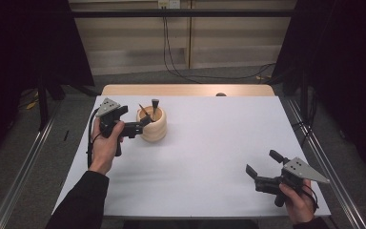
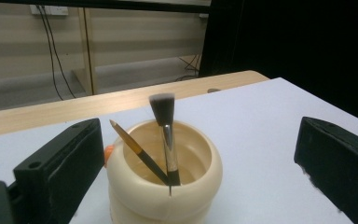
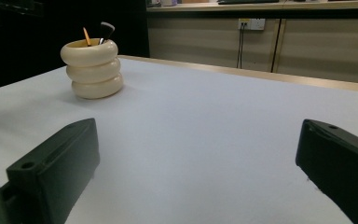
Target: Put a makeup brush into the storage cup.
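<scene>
The left gripper (image 1: 140,125) was held with jaws spread at the pot (image 1: 153,127), nine o'clock side; nothing grasped yet. The right gripper (image 1: 262,167) was parked, jaws released.

A smooth, faintly glossy cream finish, like glazed ceramic or plastic, was shown by the ringed holder (image 2: 168,186). The table (image 1: 209,152) was covered by a matt white sheet, with pale wood left bare along its far edge. A shiny metal ferrule and soft dark bristles were seen on the brush (image 2: 164,122). Matt black plastic was presented by the left gripper (image 2: 205,163).
</scene>
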Tool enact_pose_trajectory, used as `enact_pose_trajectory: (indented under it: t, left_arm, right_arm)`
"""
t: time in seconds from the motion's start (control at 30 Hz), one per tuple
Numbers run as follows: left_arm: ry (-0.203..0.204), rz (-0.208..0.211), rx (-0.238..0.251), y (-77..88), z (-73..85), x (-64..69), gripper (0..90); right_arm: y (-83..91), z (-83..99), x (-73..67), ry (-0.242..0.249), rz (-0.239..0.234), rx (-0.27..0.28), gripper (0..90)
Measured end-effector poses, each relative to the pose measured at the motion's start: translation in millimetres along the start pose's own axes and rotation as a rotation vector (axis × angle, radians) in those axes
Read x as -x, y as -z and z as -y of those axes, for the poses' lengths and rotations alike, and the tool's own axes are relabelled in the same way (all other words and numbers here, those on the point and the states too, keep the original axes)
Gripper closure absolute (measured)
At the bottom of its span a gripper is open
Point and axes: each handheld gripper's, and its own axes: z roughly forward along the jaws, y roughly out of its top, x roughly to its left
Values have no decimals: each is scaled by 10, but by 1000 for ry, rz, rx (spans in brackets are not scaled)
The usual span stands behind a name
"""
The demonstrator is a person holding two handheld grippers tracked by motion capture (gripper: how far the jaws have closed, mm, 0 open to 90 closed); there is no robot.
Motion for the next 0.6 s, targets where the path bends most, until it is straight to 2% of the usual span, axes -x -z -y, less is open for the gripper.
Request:
enact_pose_trajectory:
  t: [0.4, 0.6]
  left_arm:
    - [-15, 5, 0, 203, 177, 121, 15]
    - [-16, 7, 15, 330, 289, 169, 15]
  right_arm:
    - [2, 3, 4, 3, 3, -5, 0]
    - [2, 3, 3, 4, 8, -6, 0]
